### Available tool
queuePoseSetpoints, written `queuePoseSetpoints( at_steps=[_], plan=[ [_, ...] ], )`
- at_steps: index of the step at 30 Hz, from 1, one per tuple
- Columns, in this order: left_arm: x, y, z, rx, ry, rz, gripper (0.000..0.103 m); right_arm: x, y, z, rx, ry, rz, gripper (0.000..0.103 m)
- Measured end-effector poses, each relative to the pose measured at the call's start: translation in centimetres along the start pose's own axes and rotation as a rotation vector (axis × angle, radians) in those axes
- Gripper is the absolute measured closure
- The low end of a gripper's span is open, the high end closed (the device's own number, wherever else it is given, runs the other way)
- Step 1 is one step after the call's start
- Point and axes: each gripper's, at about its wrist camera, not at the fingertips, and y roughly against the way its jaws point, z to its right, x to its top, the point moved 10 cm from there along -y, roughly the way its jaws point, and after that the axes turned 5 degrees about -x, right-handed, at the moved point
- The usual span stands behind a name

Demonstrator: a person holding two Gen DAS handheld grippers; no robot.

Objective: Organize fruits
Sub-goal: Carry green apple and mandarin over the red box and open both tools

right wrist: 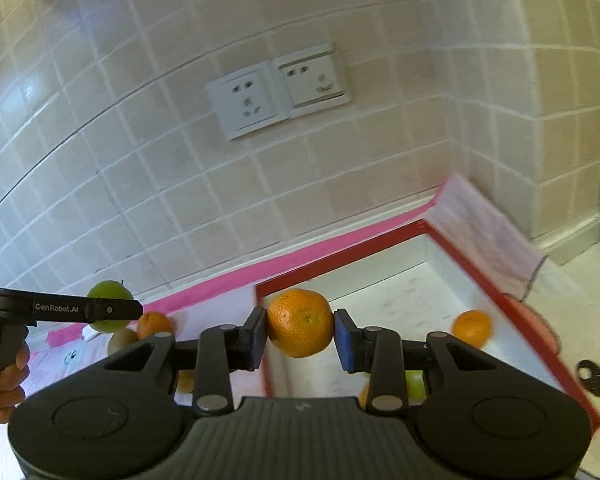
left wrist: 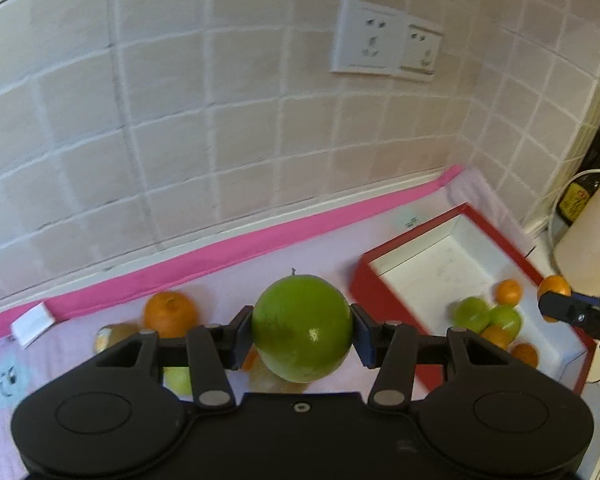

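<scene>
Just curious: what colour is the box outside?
Red, white inside; the left wrist view shows it best.

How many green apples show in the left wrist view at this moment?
4: one green apple clamped in the left gripper, two side by side inside the red box, and one partly hidden under the gripper's left finger on the mat. More may be hidden.

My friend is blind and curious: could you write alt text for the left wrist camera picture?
A black gripper holds a green apple above a pink mat by a tiled wall. To the right, a red box with a white inside holds green apples and oranges, and another orange lies loose on the mat at left.
</scene>
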Motion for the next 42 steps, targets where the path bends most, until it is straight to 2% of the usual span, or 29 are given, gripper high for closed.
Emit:
queuePoseSetpoints(
  at_steps=[9, 20, 28, 38, 42],
  plan=[
    [2.3, -3.6, 5.6, -0.07, -0.052, -0.022, 0.043, 0.7, 1.0, 6.1, -0.08, -0.09, 0.011, 0.066],
    [3.6, -11.0, 11.6, -0.144, -0.105, -0.102, 0.043, -1.6, -0.7, 11.6, -0.158, -0.15, -0.082, 0.065],
    [3.4, -16.2, 16.6, -0.212, -0.147, -0.187, 0.043, -4.6, -2.6, 13.1, -0.173, -0.214, -0.208, 0.065],
    [1.0, -20.8, 19.6, -0.249, -0.177, -0.29, 0.043, -6.6, -4.6, 13.9, -0.216, -0.253, -0.267, 0.065],
    [0.3, -21.6, 19.7, -0.236, -0.178, -0.308, 0.043, -6.6, -4.9, 13.9, -0.221, -0.264, -0.266, 0.065]
  ],
)
